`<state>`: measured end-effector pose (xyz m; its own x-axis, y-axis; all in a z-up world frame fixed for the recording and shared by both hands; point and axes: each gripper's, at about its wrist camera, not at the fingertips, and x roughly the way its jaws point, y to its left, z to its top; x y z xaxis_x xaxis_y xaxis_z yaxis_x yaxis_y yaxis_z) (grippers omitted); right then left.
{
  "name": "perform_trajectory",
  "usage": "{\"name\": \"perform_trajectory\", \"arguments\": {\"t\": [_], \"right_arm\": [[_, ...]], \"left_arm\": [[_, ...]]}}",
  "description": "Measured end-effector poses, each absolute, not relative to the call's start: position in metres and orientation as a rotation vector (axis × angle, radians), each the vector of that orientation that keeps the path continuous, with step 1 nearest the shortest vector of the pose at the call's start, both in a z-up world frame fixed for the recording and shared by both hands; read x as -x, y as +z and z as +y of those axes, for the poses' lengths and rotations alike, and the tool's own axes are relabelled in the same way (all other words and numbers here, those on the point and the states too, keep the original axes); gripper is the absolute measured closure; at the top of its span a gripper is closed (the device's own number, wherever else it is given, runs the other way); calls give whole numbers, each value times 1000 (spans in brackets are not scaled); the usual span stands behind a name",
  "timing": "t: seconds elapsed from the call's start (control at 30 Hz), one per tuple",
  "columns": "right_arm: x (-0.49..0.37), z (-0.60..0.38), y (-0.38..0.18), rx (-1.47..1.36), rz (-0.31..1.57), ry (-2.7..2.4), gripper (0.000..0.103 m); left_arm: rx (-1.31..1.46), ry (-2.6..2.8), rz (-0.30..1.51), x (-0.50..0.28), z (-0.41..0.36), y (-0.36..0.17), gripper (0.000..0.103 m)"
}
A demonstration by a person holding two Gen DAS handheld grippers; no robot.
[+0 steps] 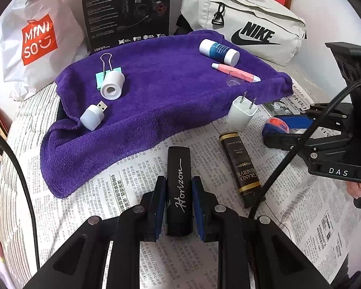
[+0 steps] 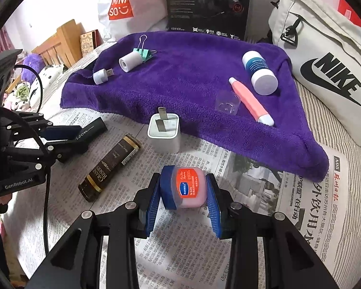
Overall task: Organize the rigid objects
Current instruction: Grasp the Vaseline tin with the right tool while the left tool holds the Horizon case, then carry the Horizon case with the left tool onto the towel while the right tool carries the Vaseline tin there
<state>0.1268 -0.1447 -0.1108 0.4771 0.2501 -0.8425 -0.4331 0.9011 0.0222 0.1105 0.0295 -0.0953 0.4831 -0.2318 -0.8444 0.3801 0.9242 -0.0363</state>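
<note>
My left gripper (image 1: 179,183) is shut on a black "Horizon" case (image 1: 179,166) that lies on the newspaper. My right gripper (image 2: 184,180) is shut on a small pink jar with a blue lid (image 2: 189,189), its pads against both sides; the jar rests on the newspaper. Between the two lie a brown "Grand Reserve" tube (image 2: 110,166) and a white plug charger (image 2: 164,132). A purple towel (image 2: 180,84) behind them carries a USB light (image 2: 99,75), a white roll (image 2: 130,61), a green binder clip (image 2: 145,54), a blue-white bottle (image 2: 260,72), a pink pen (image 2: 250,101) and a clear cap (image 2: 227,103).
A white Nike bag (image 2: 325,72) stands at the right, a black Edifier box (image 2: 207,4) at the back and a Miniso bag (image 2: 122,7) at the back left. Newspaper (image 2: 300,216) covers the striped bed surface. A black cable (image 1: 288,149) crosses beside the brown tube.
</note>
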Motion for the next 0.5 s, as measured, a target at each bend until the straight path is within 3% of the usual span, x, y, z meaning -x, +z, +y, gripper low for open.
{"name": "perform_trajectory", "arguments": {"t": [0.5], "right_arm": [[-119, -171, -89, 137, 972, 409, 67]], "left_arm": [[-91, -367, 984, -111, 49, -82, 82]]}}
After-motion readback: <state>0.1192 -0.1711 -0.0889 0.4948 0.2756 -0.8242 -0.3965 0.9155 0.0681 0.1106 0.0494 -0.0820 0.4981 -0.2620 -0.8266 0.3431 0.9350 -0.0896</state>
